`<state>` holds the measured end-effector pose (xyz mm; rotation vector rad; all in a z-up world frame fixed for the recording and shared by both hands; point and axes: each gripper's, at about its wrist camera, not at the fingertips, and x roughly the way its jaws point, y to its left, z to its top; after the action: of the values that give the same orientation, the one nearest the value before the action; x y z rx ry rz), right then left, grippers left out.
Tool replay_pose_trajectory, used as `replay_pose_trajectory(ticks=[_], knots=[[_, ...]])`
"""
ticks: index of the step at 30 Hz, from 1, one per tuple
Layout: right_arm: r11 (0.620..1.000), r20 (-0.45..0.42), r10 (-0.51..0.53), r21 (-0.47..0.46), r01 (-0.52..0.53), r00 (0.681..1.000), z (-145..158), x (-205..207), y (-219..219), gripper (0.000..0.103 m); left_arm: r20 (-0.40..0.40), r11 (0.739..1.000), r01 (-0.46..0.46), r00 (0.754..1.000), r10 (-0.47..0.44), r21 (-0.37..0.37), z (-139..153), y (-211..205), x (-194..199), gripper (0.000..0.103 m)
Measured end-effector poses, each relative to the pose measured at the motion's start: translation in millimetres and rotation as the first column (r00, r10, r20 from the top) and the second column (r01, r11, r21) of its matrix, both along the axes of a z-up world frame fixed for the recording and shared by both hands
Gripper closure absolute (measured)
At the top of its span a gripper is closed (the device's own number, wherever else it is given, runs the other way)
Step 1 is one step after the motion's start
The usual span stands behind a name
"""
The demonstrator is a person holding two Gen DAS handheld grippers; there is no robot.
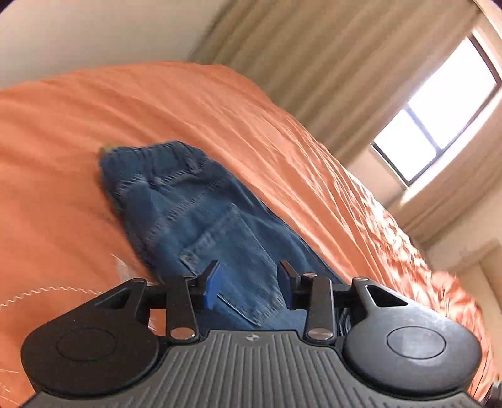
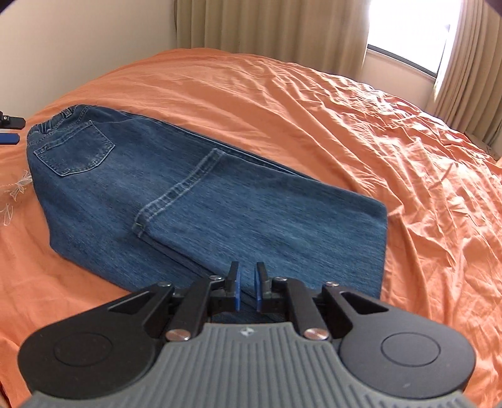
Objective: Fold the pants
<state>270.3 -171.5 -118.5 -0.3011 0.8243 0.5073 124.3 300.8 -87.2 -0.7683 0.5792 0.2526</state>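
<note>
Pants lie folded on the bed; left gripper fingers wide apart, right gripper fingers narrowly parted, both empty.

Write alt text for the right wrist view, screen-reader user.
Blue denim jeans, folded lengthwise with a back pocket facing up, lie on a wrinkled orange bedsheet, waistband at the far left. The black right gripper with blue pads sits at the near edge of the jeans, jaws slightly apart and empty. Beige curtains and a bright window fill the background.
</note>
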Motion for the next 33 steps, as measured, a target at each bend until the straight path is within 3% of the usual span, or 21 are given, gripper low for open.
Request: replay_pose_trajectory(ticks=[4,10,15,19,23,29,33], knots=[[1.0,-0.023,0.008,-0.003,-0.008,1.0,-10,15,31,0.099,0.004,0.976,-0.159,0.987,0.161,-0.152,-30,65,-15,0.058],[0.999,-0.079,-0.015,0.044,0.018,0.997,-20,44,63,0.099,0.03,0.911,-0.237,0.964,0.262,-0.339,-81,114,1,0.053],[0.996,-0.114,0.012,0.089,-0.002,0.993,-28,63,86,0.099,0.017,0.876,-0.279,0.951,0.31,-0.393,-111,132,29,0.05],[0.995,-0.166,0.035,0.097,-0.019,0.986,-45,75,104,0.099,-0.01,0.884,-0.3,0.948,0.318,-0.358,-124,133,50,0.049],[0.996,-0.204,0.025,0.087,-0.007,0.979,-65,82,110,0.1,-0.058,0.917,-0.3,0.954,0.296,-0.263,-125,125,71,0.053],[0.991,-0.254,-0.008,0.126,0.041,0.967,-71,87,105,0.1,-0.118,0.945,-0.303,0.95,0.289,-0.122,-114,108,92,0.07],[0.991,-0.211,0.001,0.128,0.027,0.977,-56,79,103,0.098,-0.104,0.949,-0.31,0.947,0.303,-0.054,-84,96,88,0.079]])
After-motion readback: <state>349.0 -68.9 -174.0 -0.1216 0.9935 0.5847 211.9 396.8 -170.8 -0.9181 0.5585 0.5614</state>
